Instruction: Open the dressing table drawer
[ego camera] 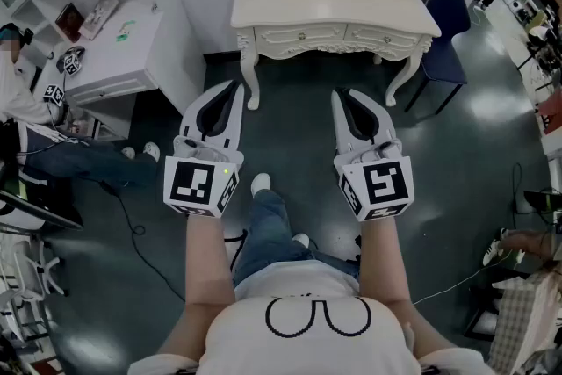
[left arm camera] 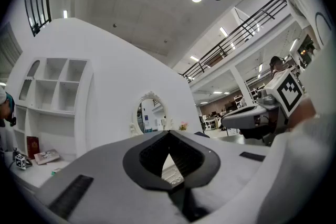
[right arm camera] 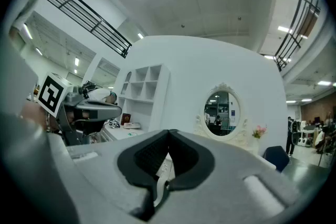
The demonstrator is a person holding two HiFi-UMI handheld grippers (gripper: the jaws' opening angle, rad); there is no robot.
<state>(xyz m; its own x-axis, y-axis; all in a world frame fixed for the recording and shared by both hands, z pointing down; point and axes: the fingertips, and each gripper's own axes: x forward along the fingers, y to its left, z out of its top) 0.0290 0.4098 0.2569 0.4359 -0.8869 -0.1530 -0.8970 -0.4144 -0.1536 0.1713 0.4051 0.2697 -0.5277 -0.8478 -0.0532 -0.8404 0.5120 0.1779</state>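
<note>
Standing back from the table [ego camera: 334, 13], you hold both grippers out ahead at about level and well apart from it, so the approach is judged not yet complete. In the head view, the left gripper [ego camera: 235, 89] and right gripper [ego camera: 341, 96] sit side by side, each with its fingers pressed together and nothing between them. They are probably carried closed for travel, and whichever one takes a drawer will need to spread first. The table stands at top centre, its two drawers [ego camera: 290, 38] flush in the front rail, neither pulled out. In the left gripper view, the tips meet on empty air with the mirror [left arm camera: 151, 113] beyond, so this gripper is aimed toward the table. In the right gripper view, the tips likewise meet with nothing held, and the mirror lies right of centre. Keep clear of the chair [ego camera: 446, 22] just beside the table at the picture's right.
</note>
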